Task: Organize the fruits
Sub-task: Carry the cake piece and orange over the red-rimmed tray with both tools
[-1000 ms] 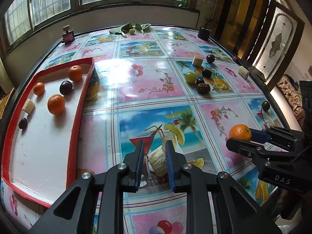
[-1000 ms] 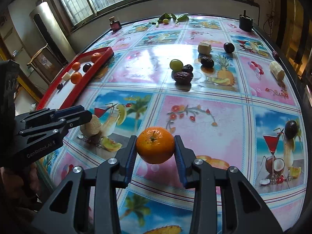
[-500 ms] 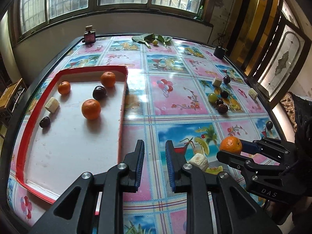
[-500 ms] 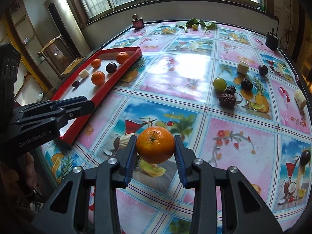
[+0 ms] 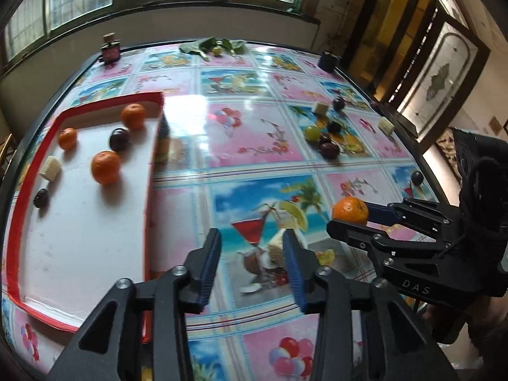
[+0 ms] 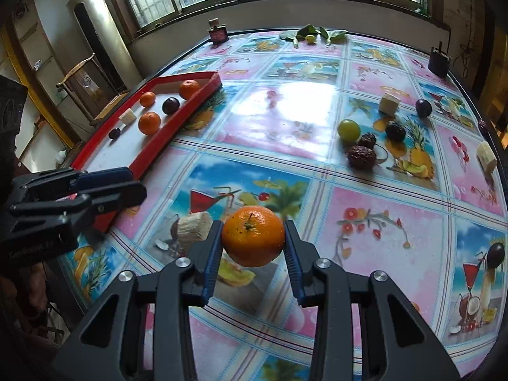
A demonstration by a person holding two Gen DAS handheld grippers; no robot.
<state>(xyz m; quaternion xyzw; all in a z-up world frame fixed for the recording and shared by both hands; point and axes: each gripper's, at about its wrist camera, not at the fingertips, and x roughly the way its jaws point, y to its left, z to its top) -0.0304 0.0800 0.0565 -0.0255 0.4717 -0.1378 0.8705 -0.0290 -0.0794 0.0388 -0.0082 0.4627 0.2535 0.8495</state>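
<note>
My right gripper (image 6: pixel 252 247) clamps the orange (image 6: pixel 253 235) above the table, right of the red tray (image 6: pixel 149 146). My left gripper (image 5: pixel 250 262) has just opened, empty, near the banana piece (image 5: pixel 275 243). Next: carry the orange over the tray.

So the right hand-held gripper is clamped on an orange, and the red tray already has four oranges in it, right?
Not quite. The right hand-held gripper is clamped on an orange, but the red tray holds three oranges, not four, alongside two dark fruits and a pale banana piece. The left wrist view shows this.
</note>
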